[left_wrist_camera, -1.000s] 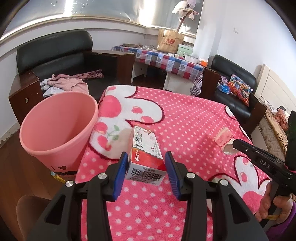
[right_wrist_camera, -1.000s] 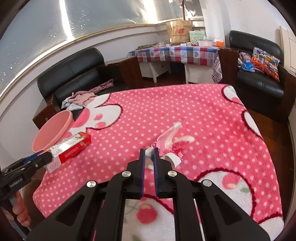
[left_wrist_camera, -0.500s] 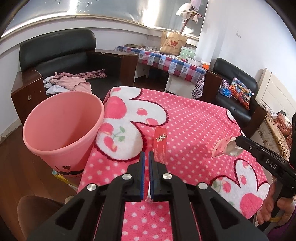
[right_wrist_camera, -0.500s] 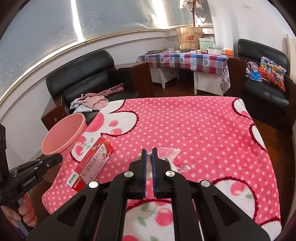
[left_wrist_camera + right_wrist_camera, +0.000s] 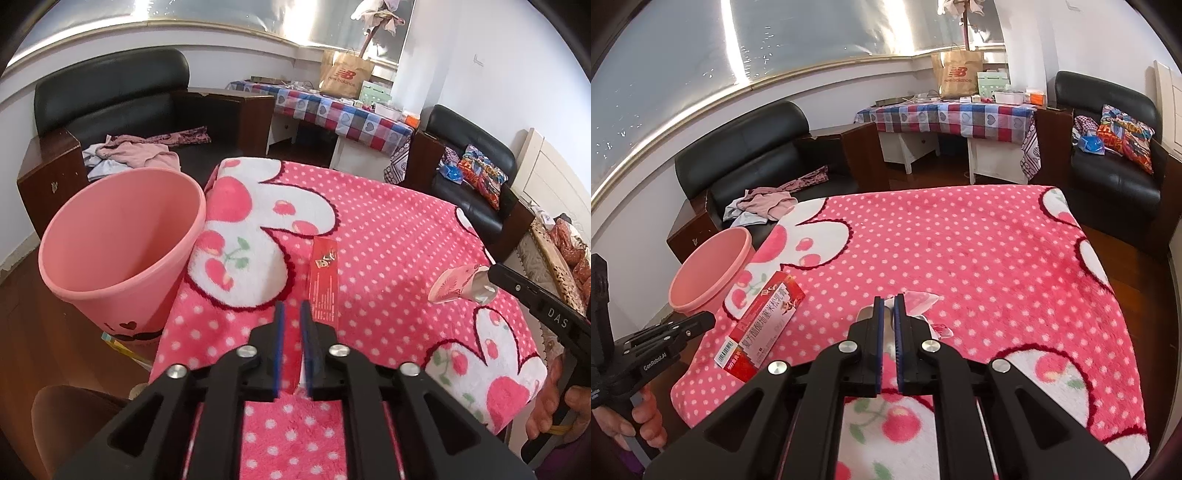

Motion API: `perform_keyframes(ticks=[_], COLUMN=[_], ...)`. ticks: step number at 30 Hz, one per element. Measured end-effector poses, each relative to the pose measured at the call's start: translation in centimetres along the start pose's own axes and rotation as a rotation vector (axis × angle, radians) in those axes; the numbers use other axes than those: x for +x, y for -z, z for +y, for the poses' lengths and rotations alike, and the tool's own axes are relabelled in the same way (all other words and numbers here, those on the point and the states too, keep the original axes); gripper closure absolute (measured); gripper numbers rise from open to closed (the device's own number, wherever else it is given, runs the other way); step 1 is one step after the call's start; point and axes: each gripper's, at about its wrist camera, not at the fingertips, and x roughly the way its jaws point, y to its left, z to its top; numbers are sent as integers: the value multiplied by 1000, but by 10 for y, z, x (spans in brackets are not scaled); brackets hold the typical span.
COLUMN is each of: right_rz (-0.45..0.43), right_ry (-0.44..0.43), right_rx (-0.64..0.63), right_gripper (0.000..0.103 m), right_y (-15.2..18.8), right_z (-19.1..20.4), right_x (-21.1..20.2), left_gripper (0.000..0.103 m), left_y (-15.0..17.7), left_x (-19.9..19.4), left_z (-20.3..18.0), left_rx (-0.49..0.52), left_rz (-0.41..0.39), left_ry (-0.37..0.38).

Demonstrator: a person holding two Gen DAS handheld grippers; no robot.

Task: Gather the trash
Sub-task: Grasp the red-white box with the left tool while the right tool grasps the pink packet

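The red box (image 5: 324, 273) stands up on its thin side on the pink spotted blanket (image 5: 388, 229), right by the left hand-held gripper (image 5: 291, 304). The jaws of that one have just opened a little and sit a small way apart. Something red and white shows low in the gap, but I cannot tell if the pads really press on the box or only stand beside it.

The right hand-held gripper (image 5: 889, 301) is squeezed together on a thin pink wrapper (image 5: 456, 286), and holds it up off the blanket. The pink bin (image 5: 122, 236) waits on the floor, just beside the left edge of the blanket, and looks empty.

What could go wrong? If the left grip is loose, the box may tip flat again or slide out on the way up — it could then drop into the gap between the blanket and the bin. The wrapper is light and floppy, held by one end only, so a quick swing may shake it free. The bin is on the left side too, so the right hand must cross over — it might bump the box or the other hand-held gripper.
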Motion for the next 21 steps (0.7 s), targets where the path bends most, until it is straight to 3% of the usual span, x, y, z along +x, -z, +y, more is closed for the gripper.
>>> perform_keyframes(ticks=[2,4,10,21], right_rz=[5,4,14,21], right_ry=[5,6,-21,-29], right_rx=[2,10,9,14], right_gripper=[97,97,97,97], right_y=[1,4,11,15], right_z=[-2,-5,-8,-11], right_x=[-1,-3,-6,-10], left_gripper=[67,61,56,54], left_y=[2,4,19,27], left_x=[0,2,12,19], left_z=[3,6,6,-16], left_rx=[-8,-14,0,37], left_rz=[8,18,96,114], left_ry=[12,26,67,120])
